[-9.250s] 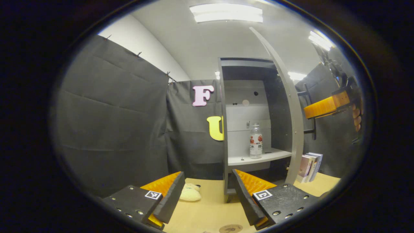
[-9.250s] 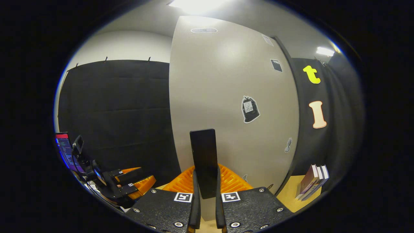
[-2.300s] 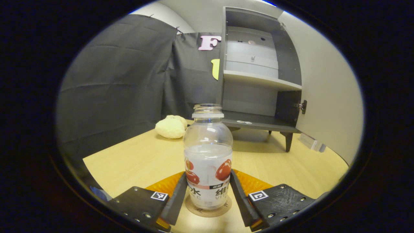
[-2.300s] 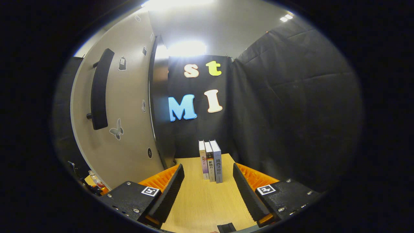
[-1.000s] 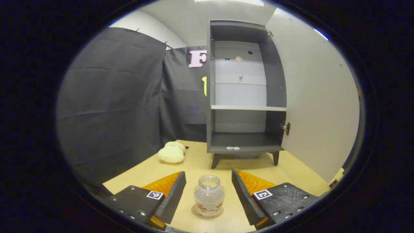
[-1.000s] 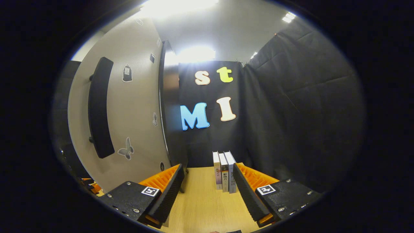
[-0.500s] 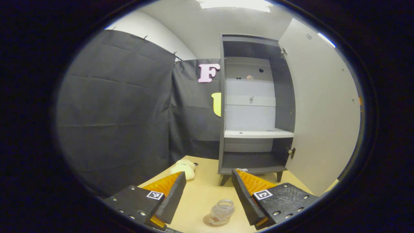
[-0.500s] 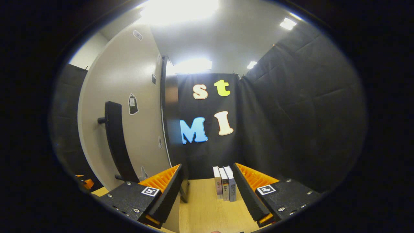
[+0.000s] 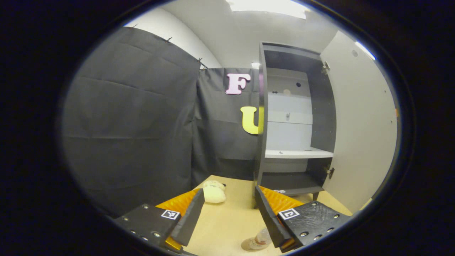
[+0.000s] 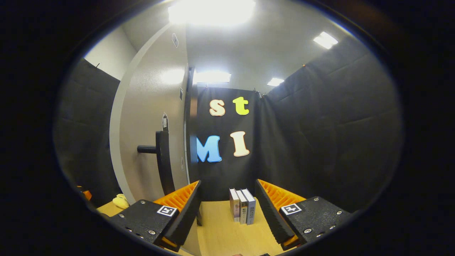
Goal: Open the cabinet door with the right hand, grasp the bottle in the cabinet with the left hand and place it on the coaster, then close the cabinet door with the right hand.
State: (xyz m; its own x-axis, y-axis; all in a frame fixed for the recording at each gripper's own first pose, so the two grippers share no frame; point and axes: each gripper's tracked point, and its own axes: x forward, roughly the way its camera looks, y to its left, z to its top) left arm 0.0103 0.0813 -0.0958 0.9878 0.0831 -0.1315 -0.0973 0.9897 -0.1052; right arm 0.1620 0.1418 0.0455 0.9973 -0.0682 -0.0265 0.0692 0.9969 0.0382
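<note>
Your right gripper (image 10: 227, 209) rides with its two fingers spread wide apart and nothing held between them. Past the gap, three upright paperback books (image 10: 241, 210) stand side by side on the pale wooden tabletop (image 10: 227, 234), close to the black cloth wall. To your left the tall light-grey cabinet door (image 10: 153, 142) stands open, seen nearly edge-on, and its long black bar handle (image 10: 164, 161) juts out on a short post just above your left finger (image 10: 181, 209). Low at the far left, beyond the door's edge, a small pale yellow soft object (image 10: 121, 202) lies on the table.
</note>
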